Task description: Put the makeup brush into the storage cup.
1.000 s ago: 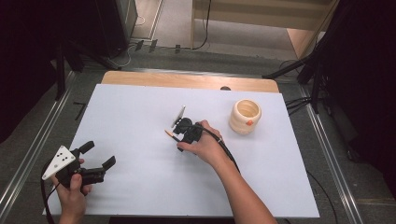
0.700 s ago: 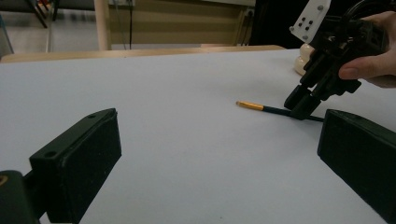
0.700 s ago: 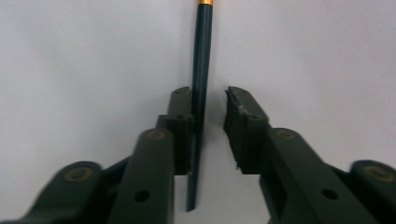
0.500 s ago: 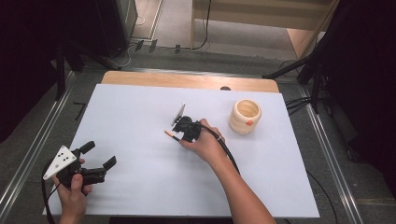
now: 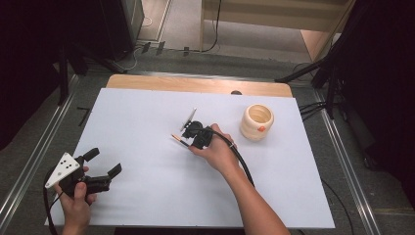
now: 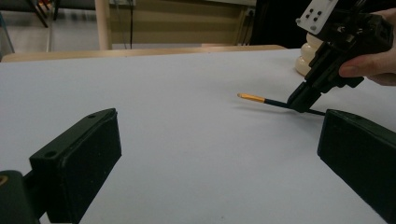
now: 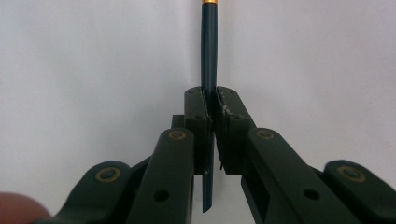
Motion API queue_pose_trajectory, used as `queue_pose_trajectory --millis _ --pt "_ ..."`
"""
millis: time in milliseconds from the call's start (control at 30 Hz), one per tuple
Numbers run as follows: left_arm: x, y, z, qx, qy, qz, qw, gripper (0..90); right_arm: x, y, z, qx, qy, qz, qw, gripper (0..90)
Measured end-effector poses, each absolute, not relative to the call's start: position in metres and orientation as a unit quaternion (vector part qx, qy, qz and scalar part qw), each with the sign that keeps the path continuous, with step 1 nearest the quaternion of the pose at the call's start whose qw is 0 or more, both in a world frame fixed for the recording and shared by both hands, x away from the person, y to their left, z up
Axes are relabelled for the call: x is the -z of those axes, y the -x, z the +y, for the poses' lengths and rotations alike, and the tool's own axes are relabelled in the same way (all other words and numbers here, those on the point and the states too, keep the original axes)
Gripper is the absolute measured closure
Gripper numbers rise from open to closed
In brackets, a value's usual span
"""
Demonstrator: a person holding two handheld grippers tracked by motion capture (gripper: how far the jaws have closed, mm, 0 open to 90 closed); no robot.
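A slim dark pen with a gold band and an orange tip lies near the middle of the white table. My right gripper points down and left at it, its jaws shut on the pen's shaft. In the left gripper view the right gripper pinches the pen low against the table. My left gripper rests at the near left corner, held in a hand. Its jaws stand wide open with nothing between them.
A cream ribbed cup with an orange mark stands upright to the right of my right hand and shows pale behind the right gripper. A wooden strip runs along the table's far edge. The right gripper's black cable trails over the forearm.
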State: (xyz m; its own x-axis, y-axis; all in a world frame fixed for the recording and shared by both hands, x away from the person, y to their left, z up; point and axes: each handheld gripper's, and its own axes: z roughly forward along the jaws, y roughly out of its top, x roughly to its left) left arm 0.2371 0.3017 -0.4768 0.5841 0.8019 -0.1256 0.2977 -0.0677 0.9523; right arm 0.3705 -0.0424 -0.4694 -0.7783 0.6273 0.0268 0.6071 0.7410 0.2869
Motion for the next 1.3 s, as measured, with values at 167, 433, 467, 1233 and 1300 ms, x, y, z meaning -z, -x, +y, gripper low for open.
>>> queue_pose_trajectory --millis 167,433,467,1233,1300 --pt "0.477 -0.237 0.302 -0.227 -0.693 0.395 0.558 0.5 0.462 -0.369 -0.047 -0.165 -0.334 0.926 0.054 85.3" --pt "0.477 -0.237 0.301 -0.226 -0.694 0.396 0.557 0.5 0.450 -0.365 -0.061 -0.221 -0.350 0.908 0.073 85.3" --pt "0.477 -0.237 0.301 -0.227 -0.694 0.395 0.557 0.5 0.449 -0.364 -0.065 -0.236 -0.352 0.903 0.075 85.3" --pt "0.477 -0.237 0.301 -0.226 -0.695 0.395 0.557 0.5 0.432 -0.356 -0.097 -0.355 -0.375 0.848 0.122 85.3" --pt "0.477 -0.237 0.301 -0.226 -0.695 0.395 0.557 0.5 0.432 -0.356 -0.101 -0.364 -0.377 0.843 0.124 85.3"
